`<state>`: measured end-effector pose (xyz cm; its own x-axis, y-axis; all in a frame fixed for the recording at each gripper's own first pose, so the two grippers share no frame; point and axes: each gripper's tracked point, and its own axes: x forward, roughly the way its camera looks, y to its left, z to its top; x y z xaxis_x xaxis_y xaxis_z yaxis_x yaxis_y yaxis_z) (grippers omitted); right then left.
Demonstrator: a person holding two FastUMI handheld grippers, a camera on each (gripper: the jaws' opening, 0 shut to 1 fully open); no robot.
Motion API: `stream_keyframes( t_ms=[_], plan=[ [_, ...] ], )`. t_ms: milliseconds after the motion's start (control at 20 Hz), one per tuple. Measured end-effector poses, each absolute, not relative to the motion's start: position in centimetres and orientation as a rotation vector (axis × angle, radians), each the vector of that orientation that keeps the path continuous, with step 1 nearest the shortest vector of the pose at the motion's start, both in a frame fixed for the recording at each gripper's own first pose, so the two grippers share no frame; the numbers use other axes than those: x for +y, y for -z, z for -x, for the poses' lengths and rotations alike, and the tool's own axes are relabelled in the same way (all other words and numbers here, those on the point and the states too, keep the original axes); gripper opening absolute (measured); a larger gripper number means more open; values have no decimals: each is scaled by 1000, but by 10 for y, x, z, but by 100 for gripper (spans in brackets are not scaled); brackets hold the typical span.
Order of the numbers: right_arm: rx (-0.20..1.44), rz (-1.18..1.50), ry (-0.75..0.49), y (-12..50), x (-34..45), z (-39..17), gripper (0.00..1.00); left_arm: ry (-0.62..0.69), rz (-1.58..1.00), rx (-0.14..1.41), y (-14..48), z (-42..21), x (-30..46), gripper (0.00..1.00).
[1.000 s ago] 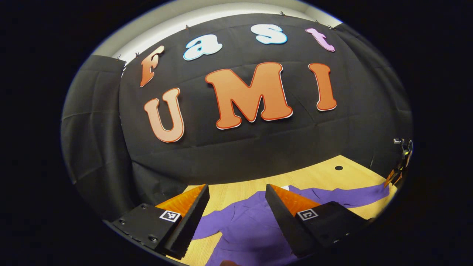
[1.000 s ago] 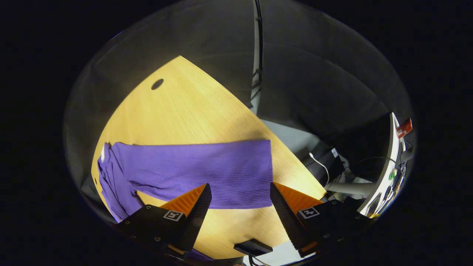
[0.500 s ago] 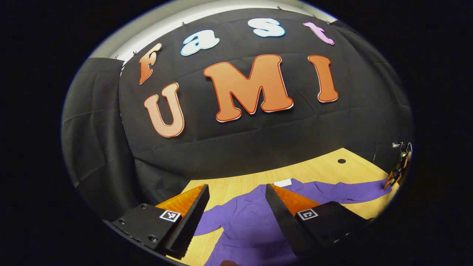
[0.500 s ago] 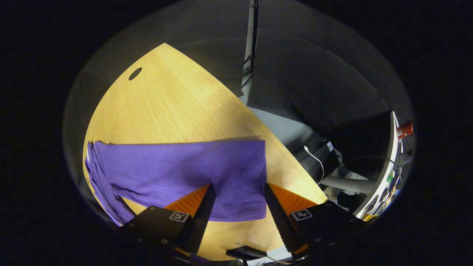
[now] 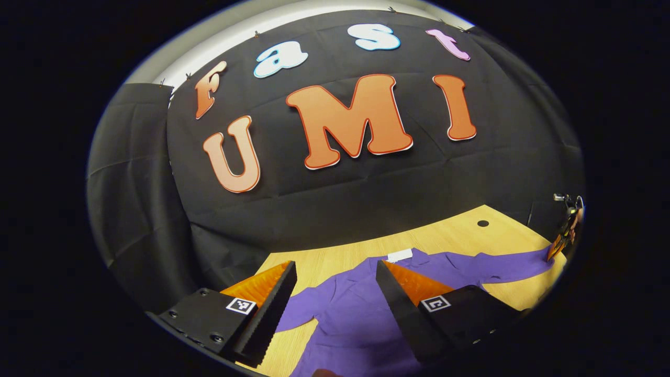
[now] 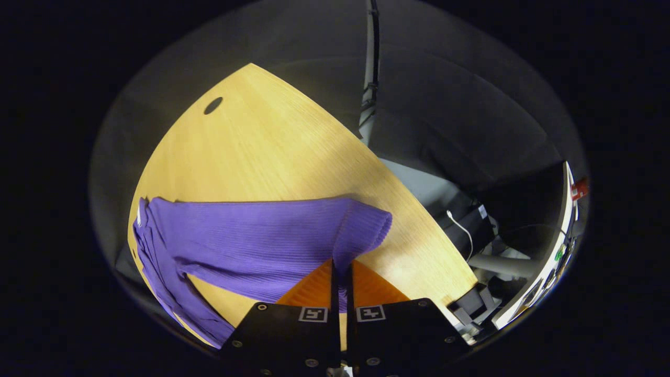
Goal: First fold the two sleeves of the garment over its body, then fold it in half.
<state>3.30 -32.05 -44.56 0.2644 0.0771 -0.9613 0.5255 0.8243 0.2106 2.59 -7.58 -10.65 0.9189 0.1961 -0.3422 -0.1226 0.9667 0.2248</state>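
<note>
Here the right tool (image 6: 340,272) pinches the sleeve (image 6: 261,241) at its cuff; the sleeve's long axis runs toward 9 o'clock across the surface (image 6: 272,152), to the body (image 5: 356,319), below the left tool (image 5: 335,285), whose fingers are spread.

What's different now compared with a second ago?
The right gripper closed its jaws on the purple sleeve near the cuff, bunching it. The left gripper stayed open above the garment's body on the wooden table.
</note>
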Motion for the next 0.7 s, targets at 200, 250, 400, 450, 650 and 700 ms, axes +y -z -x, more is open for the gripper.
stream_keyframes(
  t_ms=[200, 250, 400, 450, 650, 700],
  plan=[
    [1195, -522, 277, 393, -292, -43, 6, -139, -182, 350, 108, -30, -58, 98],
    [1171, -518, 270, 379, -285, -45, 5, -127, -176, 338, 107, -32, -54, 98],
    [1114, -508, 245, 343, -261, -53, 5, -108, -162, 319, 106, -30, -39, 99],
    [1101, -500, 235, 333, -253, -54, 5, -104, -156, 315, 108, -30, -34, 98],
    [1043, -457, 192, 301, -219, -67, 5, -102, -135, 292, 103, -26, -11, 98],
    [1033, -456, 180, 296, -207, -71, 5, -106, -128, 288, 103, -25, -6, 98]
  ],
)
